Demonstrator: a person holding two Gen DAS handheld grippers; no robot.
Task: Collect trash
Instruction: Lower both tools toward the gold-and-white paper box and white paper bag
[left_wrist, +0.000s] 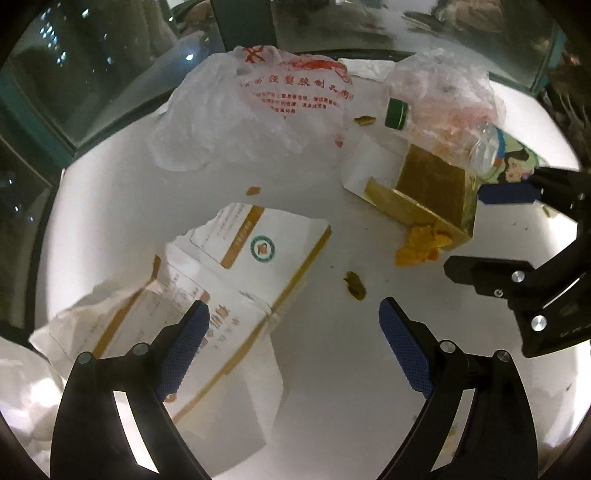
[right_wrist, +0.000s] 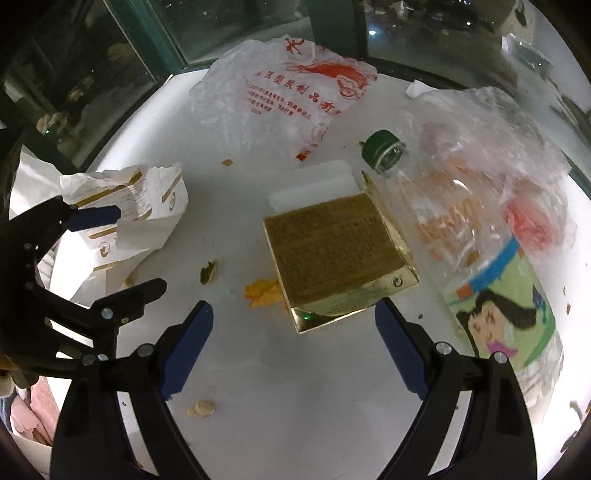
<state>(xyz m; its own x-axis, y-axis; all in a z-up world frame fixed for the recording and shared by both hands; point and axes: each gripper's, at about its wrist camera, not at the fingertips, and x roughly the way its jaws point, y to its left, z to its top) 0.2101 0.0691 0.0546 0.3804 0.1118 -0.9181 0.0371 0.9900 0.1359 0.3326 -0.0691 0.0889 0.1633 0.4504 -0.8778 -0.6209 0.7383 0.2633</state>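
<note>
Left wrist view. My left gripper (left_wrist: 293, 345): jaws spread wide, nothing between the pads, hanging above the torn white paper bag (left_wrist: 236, 280), which lies crumpled on the white table (left_wrist: 332, 387). Risk: the bag is limp and already ripped; pinching a single layer could tear it further or lift only a flap. Loose crumbs (left_wrist: 355, 285) sit beside it and are likely too small for my pads. The printed plastic bag (left_wrist: 258, 110) lies farther back, near the window edge.

Right wrist view. My right gripper (right_wrist: 293, 345): jaws equally wide, holding nothing, the gold box (right_wrist: 336, 254) lying just ahead of the tips. Risk: the box looks crushed and glossy, so it may slip or fold if I squeeze it across the soft side. The clear bottle (right_wrist: 476, 258) with its green cap (right_wrist: 382, 149) lies touching the box; dragging one may roll the other toward the table edge. Orange scraps (right_wrist: 264, 290) by the box's corner may scatter.
</note>
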